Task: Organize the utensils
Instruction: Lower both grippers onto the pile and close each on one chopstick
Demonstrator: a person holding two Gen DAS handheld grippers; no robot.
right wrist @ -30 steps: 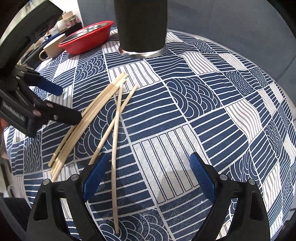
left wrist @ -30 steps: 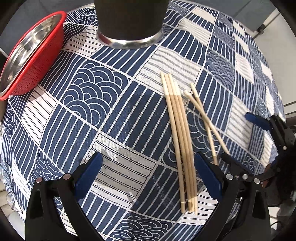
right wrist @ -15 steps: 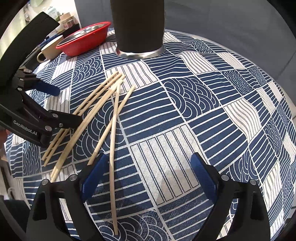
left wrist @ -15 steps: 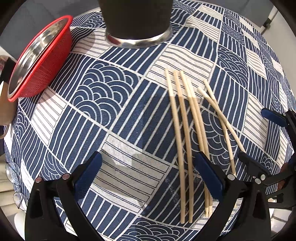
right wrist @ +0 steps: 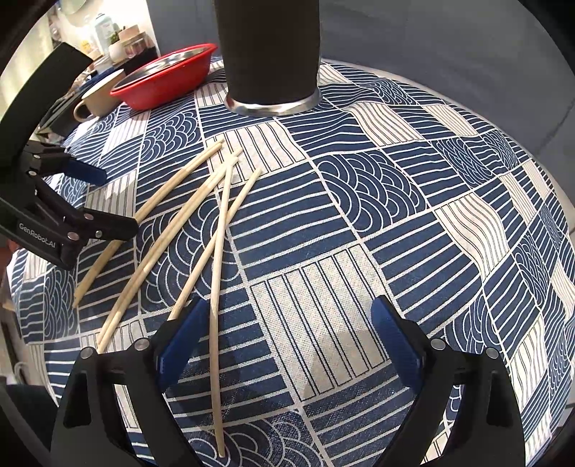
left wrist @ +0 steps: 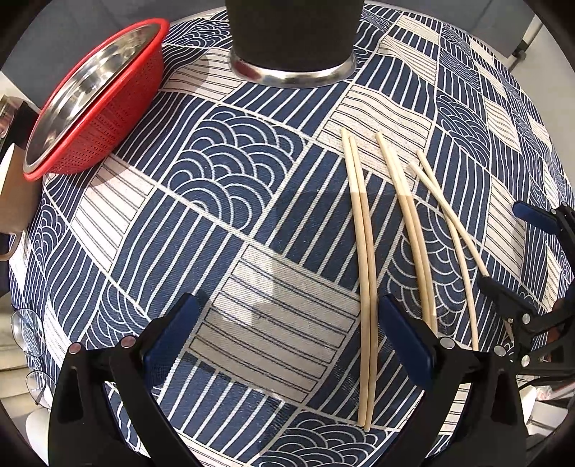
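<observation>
Wooden chopsticks (left wrist: 366,258) lengthwise, tips toward the black holder (left wrist: 293,34).

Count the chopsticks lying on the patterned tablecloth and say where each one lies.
6. In the left wrist view: a touching pair nearest the left gripper, a second pair beside it, and two crossing singles toward the right gripper. None seems hidden.

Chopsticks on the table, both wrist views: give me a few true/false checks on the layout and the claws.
1. All chopsticks lie flat on the tablecloth. True.
2. The left claw is shut on a pair. False: it is open and holds nothing.
3. The red strainer holds a steel bowl. True.
4. The right claw is shut. False: open, empty.
5. Chopsticks stand in the black holder. False: none show in it.
</observation>
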